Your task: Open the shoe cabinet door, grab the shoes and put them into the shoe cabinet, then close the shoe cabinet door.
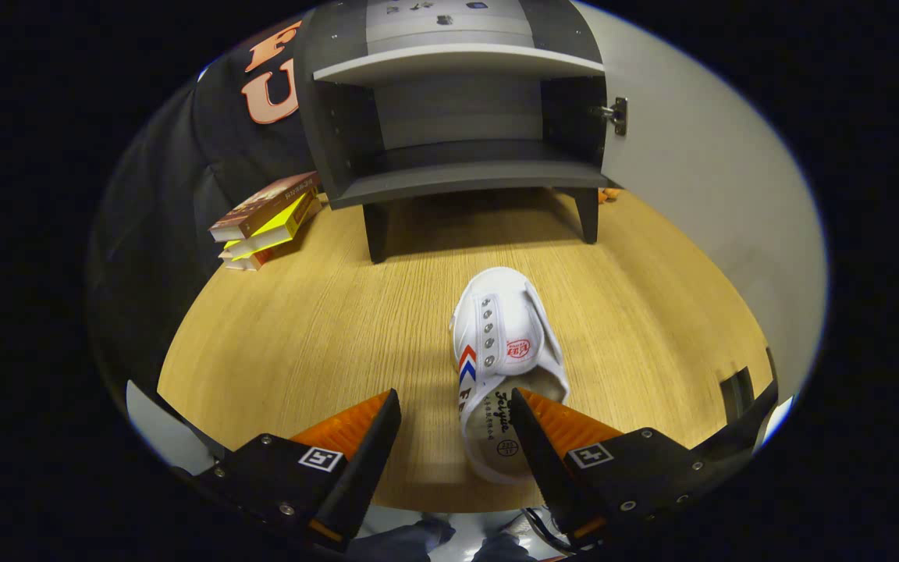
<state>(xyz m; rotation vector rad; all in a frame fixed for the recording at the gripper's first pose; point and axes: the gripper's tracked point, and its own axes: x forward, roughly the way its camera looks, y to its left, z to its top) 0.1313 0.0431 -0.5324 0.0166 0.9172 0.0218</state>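
A: Starting with the biggest: wood floor, then the grey cabinet standing on it beyond the fingers, door swung wide to the right, shelves bare.

B: Noted. Books?

A: Books stacked beside the cabinet's left leg, against the cloth wall.

B: Shoe?

A: One white shoe on the floor, toe toward the cabinet, well short of it.

B: Gripper?

A: Gripper spread wide. Heel of the shoe lies between the orange fingers, close against the right one; the left one is apart from it. Not pinching.
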